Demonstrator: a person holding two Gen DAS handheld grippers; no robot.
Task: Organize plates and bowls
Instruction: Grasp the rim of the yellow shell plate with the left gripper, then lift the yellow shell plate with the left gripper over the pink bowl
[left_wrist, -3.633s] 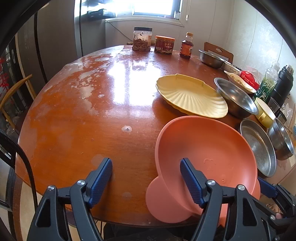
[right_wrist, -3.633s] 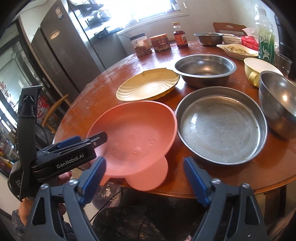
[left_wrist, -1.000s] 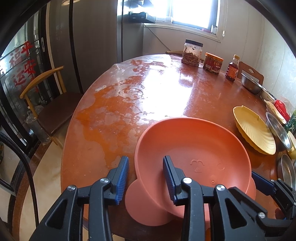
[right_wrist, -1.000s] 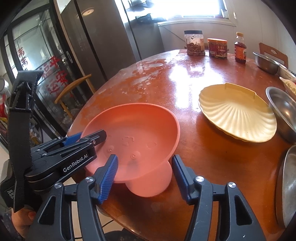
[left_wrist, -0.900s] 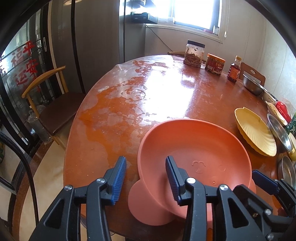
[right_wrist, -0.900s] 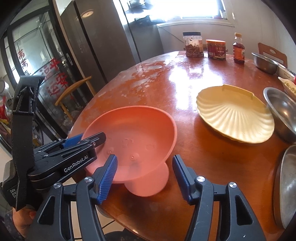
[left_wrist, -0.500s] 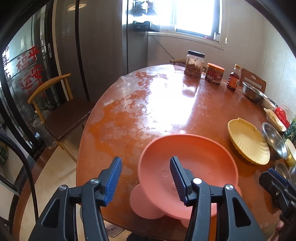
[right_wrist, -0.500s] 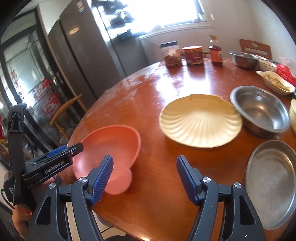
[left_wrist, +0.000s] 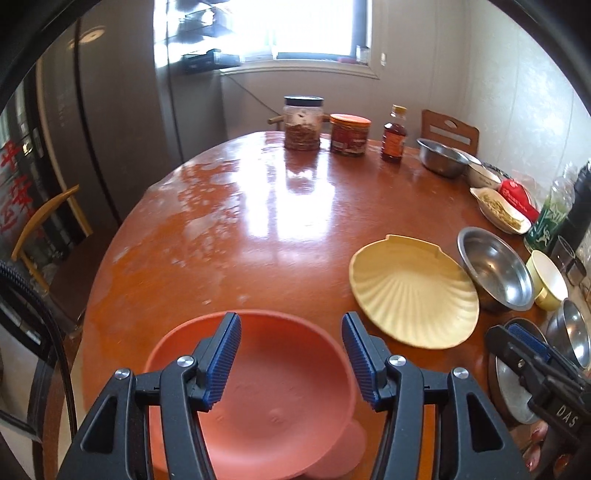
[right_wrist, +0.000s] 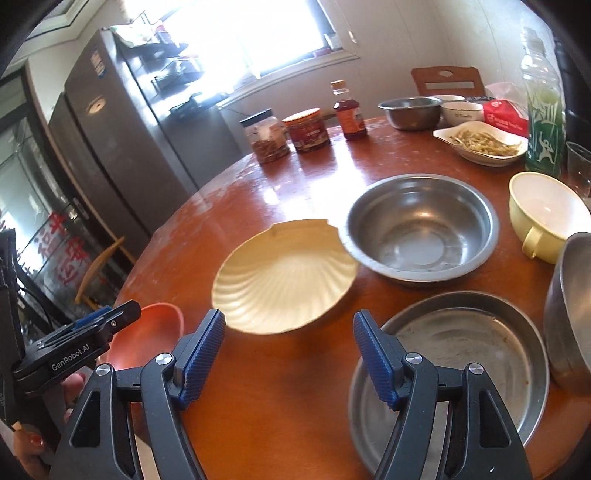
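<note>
Pink bowl (left_wrist: 258, 387) at near table (left_wrist: 258, 221) edge, directly under left gripper (left_wrist: 291, 356), jaws spread, empty. Shell plate (right_wrist: 284, 273) ahead of right gripper (right_wrist: 288, 354), jaws spread, empty; right one nearer. Steel bowl (right_wrist: 421, 225) touching plate's far-right rim.

Glass jar (left_wrist: 303, 123), red tin (left_wrist: 349, 133), sauce bottle (left_wrist: 393, 136).

Pink bowl (left_wrist: 280, 398) near rim cut off below, jar (left_wrist: 303, 123) contents unclear
</note>
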